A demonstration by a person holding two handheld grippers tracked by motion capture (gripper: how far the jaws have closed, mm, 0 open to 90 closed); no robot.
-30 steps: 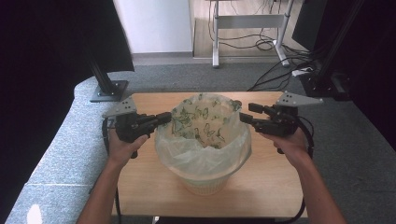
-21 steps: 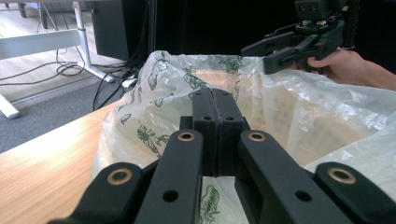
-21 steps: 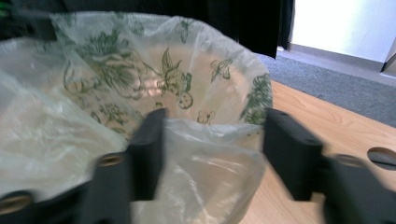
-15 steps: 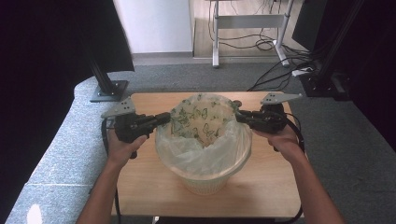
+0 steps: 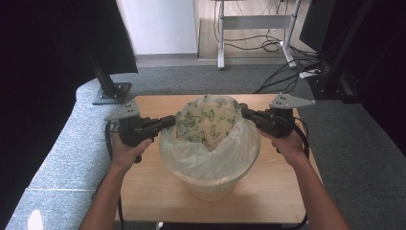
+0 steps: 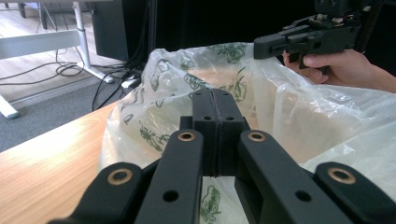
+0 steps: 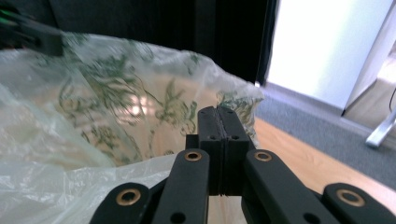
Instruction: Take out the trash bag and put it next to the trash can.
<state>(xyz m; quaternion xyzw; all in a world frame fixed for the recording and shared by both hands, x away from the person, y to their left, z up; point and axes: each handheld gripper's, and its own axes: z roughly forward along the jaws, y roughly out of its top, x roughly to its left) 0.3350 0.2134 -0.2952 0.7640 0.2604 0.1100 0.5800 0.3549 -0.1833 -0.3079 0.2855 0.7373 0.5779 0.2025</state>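
Note:
A white basket point(image 5: 210, 189) stands mid-table, lined with a clear plastic bag point(image 5: 210, 143) printed with green butterflies. My left gripper point(image 5: 171, 120) is at the bag's left rim, which is drawn out toward its tip. In the left gripper view its jaws point(image 6: 215, 95) are pressed together with the bag point(image 6: 154, 107) right at them. My right gripper point(image 5: 244, 112) meets the bag's right rim. Its jaws point(image 7: 218, 112) are also shut, with the film point(image 7: 116, 107) against the tip. The bag's mouth is spread between both grippers.
The wooden table point(image 5: 143, 191) has bare room in front of and beside the basket. A black stand base point(image 5: 112, 93) sits on the grey floor at back left. Cables point(image 5: 287, 72) and a desk frame point(image 5: 253, 21) lie behind the table.
My right gripper has moved left to the bag's right rim and its jaws have shut there. The left gripper has stayed at the left rim.

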